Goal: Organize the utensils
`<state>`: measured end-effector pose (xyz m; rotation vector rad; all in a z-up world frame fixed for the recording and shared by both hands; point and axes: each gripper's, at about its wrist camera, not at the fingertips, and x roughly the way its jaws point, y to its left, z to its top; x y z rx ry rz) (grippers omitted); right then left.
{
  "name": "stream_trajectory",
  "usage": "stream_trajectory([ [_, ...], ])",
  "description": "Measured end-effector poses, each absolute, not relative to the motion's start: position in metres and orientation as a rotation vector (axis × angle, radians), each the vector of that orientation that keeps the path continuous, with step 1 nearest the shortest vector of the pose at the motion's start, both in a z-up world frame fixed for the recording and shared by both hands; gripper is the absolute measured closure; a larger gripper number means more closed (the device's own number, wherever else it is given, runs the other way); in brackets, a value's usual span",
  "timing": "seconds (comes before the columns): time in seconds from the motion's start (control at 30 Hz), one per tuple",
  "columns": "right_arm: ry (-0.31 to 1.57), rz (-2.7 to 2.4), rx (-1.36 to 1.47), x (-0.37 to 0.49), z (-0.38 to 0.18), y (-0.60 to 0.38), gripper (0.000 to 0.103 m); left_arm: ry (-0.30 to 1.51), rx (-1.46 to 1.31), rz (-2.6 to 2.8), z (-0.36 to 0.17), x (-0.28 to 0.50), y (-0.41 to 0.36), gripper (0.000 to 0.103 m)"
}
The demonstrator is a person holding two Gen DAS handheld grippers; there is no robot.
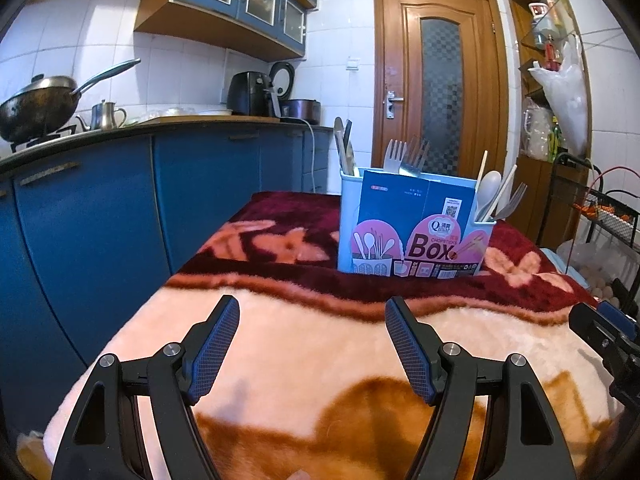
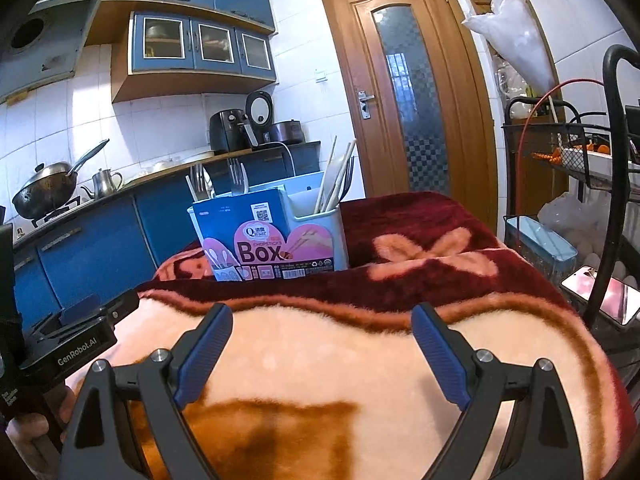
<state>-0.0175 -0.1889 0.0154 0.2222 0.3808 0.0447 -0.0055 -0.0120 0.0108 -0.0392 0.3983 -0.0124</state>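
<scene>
The utensil holder (image 1: pixel 416 224) wears a card sleeve printed in big letters "Box", with "CHOPSTICKS" in small type above it, a round "Q" logo and a QR code whose caption is too small to read. In the right wrist view, the left hand-held gripper (image 2: pixel 76 340) reads "GenRobot.AI".

The utensil box (image 1: pixel 414 226) stands on the blanket (image 1: pixel 300 344) at frame centre, with forks (image 1: pixel 406 156) and chopsticks (image 2: pixel 334 178) upright in its compartments. Behind it, a door (image 1: pixel 436 80); at left, a counter (image 1: pixel 120 136) bearing a wok (image 1: pixel 38 106) and kettle (image 1: pixel 106 116).
</scene>
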Motion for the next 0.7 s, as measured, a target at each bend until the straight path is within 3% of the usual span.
stream_trajectory([
  [0.7,0.378,0.045,0.218,-0.0181,0.0153,-0.1897,0.01,0.4,-0.041,-0.024,0.0093,-0.0066,-0.0122,0.027],
])
